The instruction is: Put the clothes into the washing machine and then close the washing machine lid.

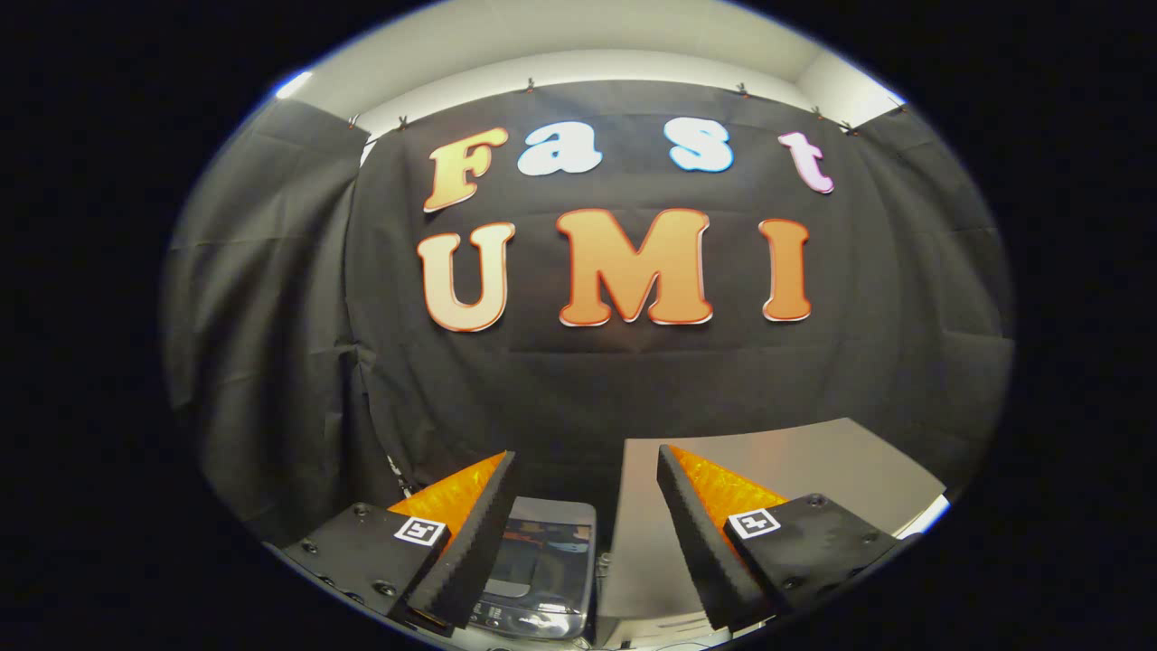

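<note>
Between the spread fingers, low down: washing machine (542,565), glossy lid facing up. Tongs (587,524) hanging open, gripping nothing. Grey counter (813,461) lying beyond the right finger (696,533).

My gripper (587,506): black ridged pads, orange backs, black-white square tags. Washing machine (542,570) lid dark, glossy; grey table (813,461).

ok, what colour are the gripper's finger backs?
Orange, with black ridged pads; gripper open, nothing between its fingers. Clearest in gripper view.
</note>
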